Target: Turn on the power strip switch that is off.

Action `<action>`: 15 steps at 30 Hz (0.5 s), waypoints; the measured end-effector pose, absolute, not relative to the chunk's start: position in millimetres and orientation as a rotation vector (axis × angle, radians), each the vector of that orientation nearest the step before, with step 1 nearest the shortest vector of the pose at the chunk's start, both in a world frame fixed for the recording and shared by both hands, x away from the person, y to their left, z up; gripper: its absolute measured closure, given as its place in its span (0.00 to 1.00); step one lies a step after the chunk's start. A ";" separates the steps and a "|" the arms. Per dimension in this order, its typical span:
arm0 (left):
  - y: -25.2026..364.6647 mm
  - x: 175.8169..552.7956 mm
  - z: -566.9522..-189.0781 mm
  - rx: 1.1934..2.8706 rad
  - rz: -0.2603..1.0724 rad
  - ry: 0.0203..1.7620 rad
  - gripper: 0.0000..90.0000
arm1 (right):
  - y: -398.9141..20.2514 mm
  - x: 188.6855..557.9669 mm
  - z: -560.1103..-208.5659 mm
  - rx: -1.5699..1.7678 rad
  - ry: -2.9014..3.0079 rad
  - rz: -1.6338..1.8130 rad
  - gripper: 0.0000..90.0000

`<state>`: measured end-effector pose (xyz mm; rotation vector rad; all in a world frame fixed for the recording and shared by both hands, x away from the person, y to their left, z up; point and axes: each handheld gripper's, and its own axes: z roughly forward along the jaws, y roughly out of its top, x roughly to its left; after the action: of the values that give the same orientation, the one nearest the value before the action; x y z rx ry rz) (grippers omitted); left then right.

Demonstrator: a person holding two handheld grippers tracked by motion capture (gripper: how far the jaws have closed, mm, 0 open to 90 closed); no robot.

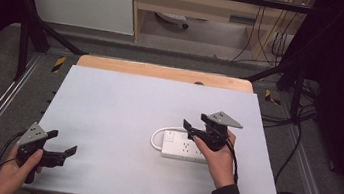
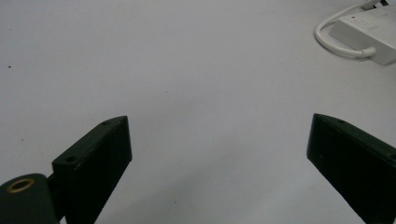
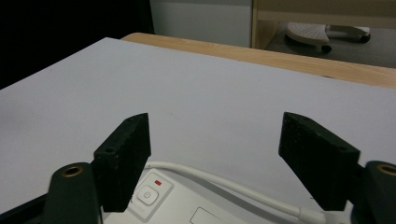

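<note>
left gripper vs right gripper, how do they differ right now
The left gripper sits at the white board's near left corner over bare surface; the right gripper is above the white power strip. The left lies low, the right is raised. Both are open, holding nothing.

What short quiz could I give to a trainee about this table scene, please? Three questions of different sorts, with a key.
1. True or false: the right gripper is shut on the power strip.
2. Which gripper is nearer the power strip? A. left B. right
3. Fill in: the cable of the power strip is ____ in colour.

Key:
1. False. Its jaws stand open above the strip.
2. B. The left gripper is open over bare table, far from it.
3. White.
</note>
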<state>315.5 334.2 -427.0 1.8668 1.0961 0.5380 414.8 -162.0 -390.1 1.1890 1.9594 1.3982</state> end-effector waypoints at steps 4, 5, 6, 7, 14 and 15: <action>334.4 315.6 -427.1 1.867 0.538 1.097 0.08 | -163.5 414.4 -386.7 1.192 1.935 1.387 0.14; 334.4 315.6 -427.1 1.867 0.538 1.097 0.08 | -163.9 414.2 -385.7 1.194 1.929 1.386 0.12; 334.4 315.6 -427.1 1.866 0.538 1.098 0.08 | -164.4 413.8 -385.0 1.192 1.921 1.389 0.11; 334.4 315.6 -427.1 1.866 0.537 1.099 0.08 | -164.8 413.2 -384.1 1.191 1.918 1.392 0.10; 334.9 315.4 -427.0 1.863 0.539 1.102 0.07 | -169.7 408.5 -378.1 1.174 1.889 1.394 0.04; 335.0 315.3 -427.0 1.862 0.539 1.101 0.08 | -171.4 407.6 -376.8 1.172 1.876 1.396 0.04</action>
<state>315.3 335.0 -427.0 1.8623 1.1014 0.5389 407.6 -171.4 -376.8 1.1721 1.8763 1.3959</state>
